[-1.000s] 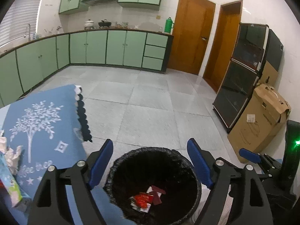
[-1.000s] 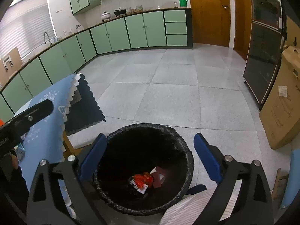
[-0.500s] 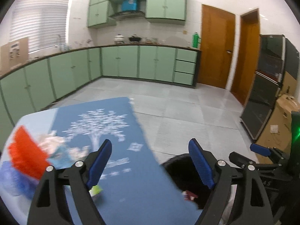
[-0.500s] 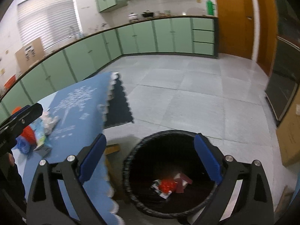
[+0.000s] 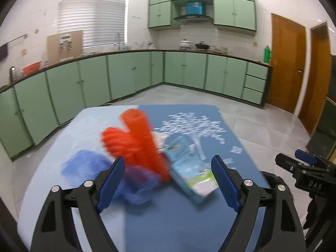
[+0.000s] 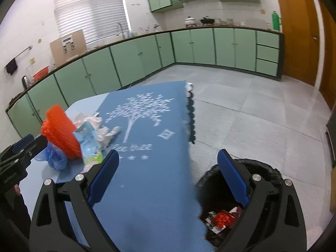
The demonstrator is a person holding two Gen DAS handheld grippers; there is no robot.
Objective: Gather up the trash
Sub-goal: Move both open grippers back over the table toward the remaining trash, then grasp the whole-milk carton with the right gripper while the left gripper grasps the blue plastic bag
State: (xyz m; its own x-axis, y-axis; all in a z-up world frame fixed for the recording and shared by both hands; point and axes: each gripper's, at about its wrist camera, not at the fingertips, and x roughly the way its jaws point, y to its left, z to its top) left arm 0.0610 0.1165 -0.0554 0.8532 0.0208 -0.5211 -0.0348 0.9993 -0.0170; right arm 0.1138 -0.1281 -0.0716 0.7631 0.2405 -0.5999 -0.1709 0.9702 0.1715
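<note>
A pile of trash lies on the blue tablecloth [image 5: 189, 220]: a ribbed orange foam net [image 5: 136, 138], a crumpled blue plastic bag [image 5: 84, 166] and a blue-green carton [image 5: 189, 168]. My left gripper [image 5: 168, 174] is open just short of the pile, with nothing between its fingers. The right wrist view shows the same orange net [image 6: 59, 130], blue bag [image 6: 55, 157], carton [image 6: 89, 140] and crumpled white tissue [image 6: 100, 130] at far left. My right gripper [image 6: 169, 163] is open and empty above the cloth's right edge, with the black-lined bin [image 6: 271, 172] below on its right.
Red and white wrappers [image 6: 220, 218] lie at the bottom of the bin. Green cabinets [image 5: 126, 77] line the far walls beyond grey floor tiles [image 6: 252, 115]. Wooden doors [image 5: 287, 63] stand at the right. The other gripper [image 5: 302, 163] shows at the right edge.
Both views have swung left from over the bin to the table. The trash pile has come in front of the left gripper. Both grippers stay open.
</note>
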